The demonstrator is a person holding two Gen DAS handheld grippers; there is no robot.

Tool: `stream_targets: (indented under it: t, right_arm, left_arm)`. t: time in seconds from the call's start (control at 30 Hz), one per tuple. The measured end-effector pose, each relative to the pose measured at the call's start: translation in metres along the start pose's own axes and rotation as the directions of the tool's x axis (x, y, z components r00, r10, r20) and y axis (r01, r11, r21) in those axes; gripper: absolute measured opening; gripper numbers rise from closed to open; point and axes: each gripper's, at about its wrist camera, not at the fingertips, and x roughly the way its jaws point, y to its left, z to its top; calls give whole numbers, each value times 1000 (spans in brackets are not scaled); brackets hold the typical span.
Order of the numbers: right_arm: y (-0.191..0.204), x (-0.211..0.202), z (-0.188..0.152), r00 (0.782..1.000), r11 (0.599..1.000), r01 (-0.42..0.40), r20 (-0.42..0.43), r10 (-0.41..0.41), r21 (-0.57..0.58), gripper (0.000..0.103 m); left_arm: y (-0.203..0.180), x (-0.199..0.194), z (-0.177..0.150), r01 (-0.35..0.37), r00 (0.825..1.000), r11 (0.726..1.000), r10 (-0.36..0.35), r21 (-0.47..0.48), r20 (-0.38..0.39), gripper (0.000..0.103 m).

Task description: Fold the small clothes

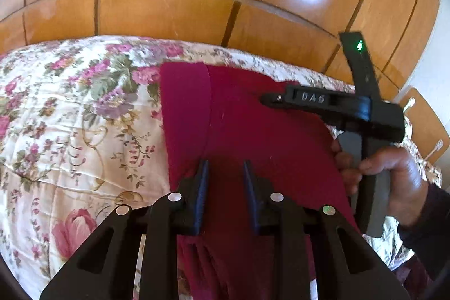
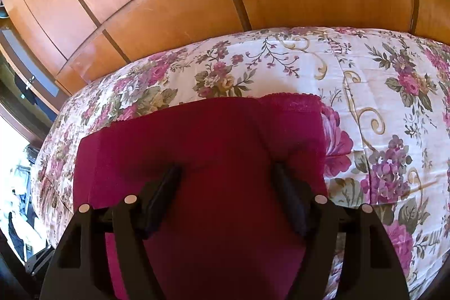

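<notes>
A crimson garment (image 1: 253, 131) lies flat on the bed's floral quilt (image 1: 70, 117), before a wooden wardrobe (image 1: 168, 13). The left view alone shows the right tongs (image 1: 267, 99) from the side, held by a hand (image 1: 393, 167) over the cloth. Left tongs (image 1: 226, 167) stand slightly apart, nothing visibly pinched. The right view alone shows its own jaws wide apart over the garment's lace edge (image 2: 289, 100).

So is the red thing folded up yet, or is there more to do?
Partly. The red garment lies on the flowery bedspread with its left edge already turned over in a flap. Right now both the left gripper and right gripper sit over it with jaws apart, pinching nothing. More folds probably remain.
</notes>
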Motion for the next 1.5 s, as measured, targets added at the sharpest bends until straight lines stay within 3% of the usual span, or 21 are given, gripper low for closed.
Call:
stream_targets:
  t: [0.1,0.27,0.37,0.57,0.7,0.8,0.9,1.1,1.23,1.3,1.5]
  right_arm:
    - [3,-1,-1,1000,1000,7,4,-7,-8,72]
    - [15,-11,3,999,998,46,9,-46,-37,81]
    - [25,-33,3,996,995,76,59,-72,-66,85]
    - [27,-91,-11,989,997,24,144,-14,-69,86]
    - [28,-120,-30,982,998,-30,183,41,-62,86]
    - [28,-123,-41,983,998,-16,182,27,-64,86]
    - [27,-120,-52,987,999,-19,158,27,-48,86]
    - [37,-119,-78,990,995,-30,133,42,-91,85]
    - [42,-113,-91,993,992,-10,115,24,-122,85]
    - [42,-110,-97,994,991,-16,102,30,-129,85]
    - [41,-94,-106,998,986,20,67,-9,-165,86]
  left_arm:
    - [-6,-11,-3,-27,999,999,26,19,27,25]
    - [-5,-4,-11,-73,997,995,73,68,-4,25]
    - [-2,-10,-11,-68,998,996,68,50,-3,25]
    - [-3,-19,-16,-73,997,997,73,34,10,25]
    - [-10,-39,-14,-66,996,998,64,22,66,25]
    - [-17,-39,-13,-113,992,990,108,80,68,25]
    - [-10,-22,-19,-154,988,985,154,83,4,25]
    - [-6,-38,-21,-129,991,991,128,25,50,25]
    - [-10,-25,-25,-150,989,986,151,66,-1,25]
    - [-6,-16,-31,-170,985,983,171,71,-12,39]
    - [-6,-26,-26,-174,985,984,174,43,-2,41]
